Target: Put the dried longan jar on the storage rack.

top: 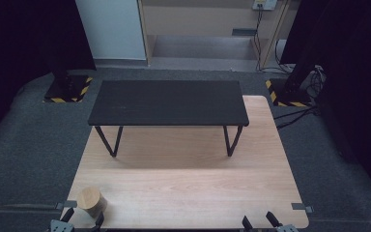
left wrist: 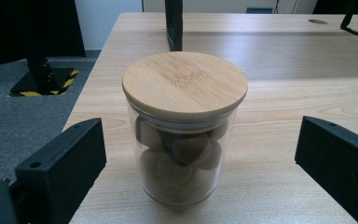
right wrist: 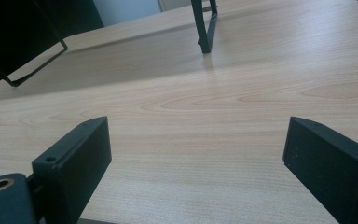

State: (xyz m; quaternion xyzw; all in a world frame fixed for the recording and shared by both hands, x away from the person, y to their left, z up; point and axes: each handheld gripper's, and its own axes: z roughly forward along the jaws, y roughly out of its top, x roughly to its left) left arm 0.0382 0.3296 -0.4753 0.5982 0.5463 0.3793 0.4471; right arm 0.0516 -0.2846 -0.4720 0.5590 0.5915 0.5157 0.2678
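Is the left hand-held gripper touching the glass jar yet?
Apart. In the left gripper view the left hand-held gripper stands open, with bare table visible between each jaw and the glass jar.

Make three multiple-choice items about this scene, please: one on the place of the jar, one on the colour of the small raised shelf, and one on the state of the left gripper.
1. Where does the jar stand on the table?
A. at the near left corner
B. at the far right corner
C. on top of the shelf

2. What colour is the shelf?
A. white
B. black
C. red

3. How does the left gripper stand?
A. shut on the jar
B. shut with nothing in it
C. open, with the jar between its jaws and untouched

Answers:
1. A, since the high view shows the jar by the near left corner, well in front of the shelf.
2. B, since its top and its wire legs are black.
3. C, since the left gripper view shows a clear gap between each jaw and the glass.
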